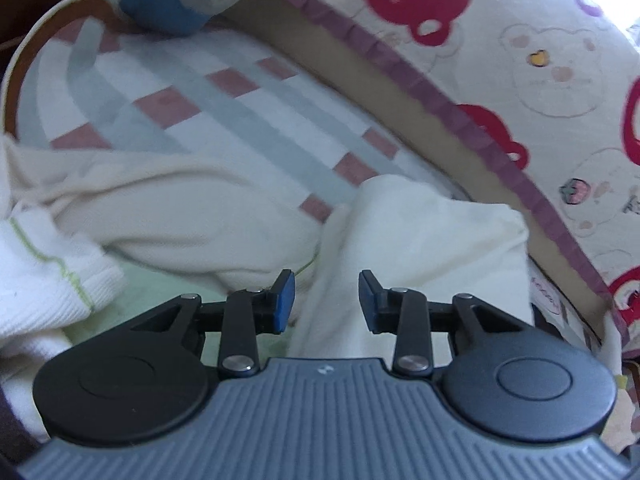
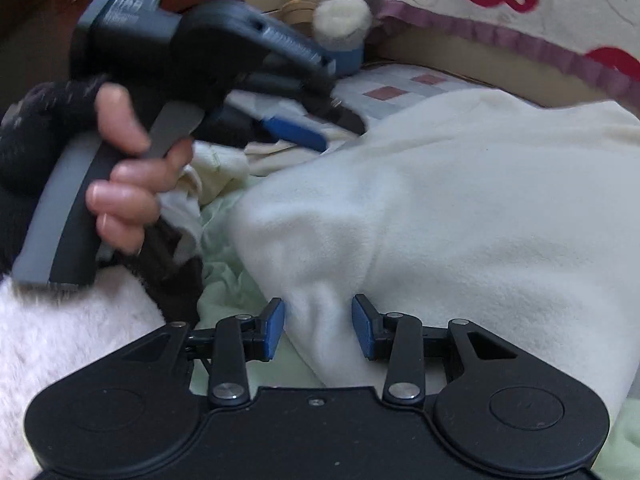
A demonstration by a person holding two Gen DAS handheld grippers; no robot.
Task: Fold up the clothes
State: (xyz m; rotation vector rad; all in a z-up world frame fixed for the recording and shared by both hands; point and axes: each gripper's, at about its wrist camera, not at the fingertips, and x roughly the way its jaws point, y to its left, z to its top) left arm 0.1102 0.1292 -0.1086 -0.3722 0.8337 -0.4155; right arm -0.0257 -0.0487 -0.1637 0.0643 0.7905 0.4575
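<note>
My right claw (image 2: 318, 328) straddles a ridge of the cream fleece garment (image 2: 460, 208), spread, ready to pinch; my left claw (image 1: 326, 300) gapes empty.

Checked bed (image 1: 224, 92); cream garment (image 2: 460, 208) atop

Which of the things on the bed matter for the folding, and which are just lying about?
For the job:
- cream garment
- left gripper, open, over the cloth
- right gripper, open around a fold of cloth
- white ribbed cloth with green stitching, possibly more laundry

Lying about:
- plush rabbit
- checked sheet
- bear-print quilt
</note>
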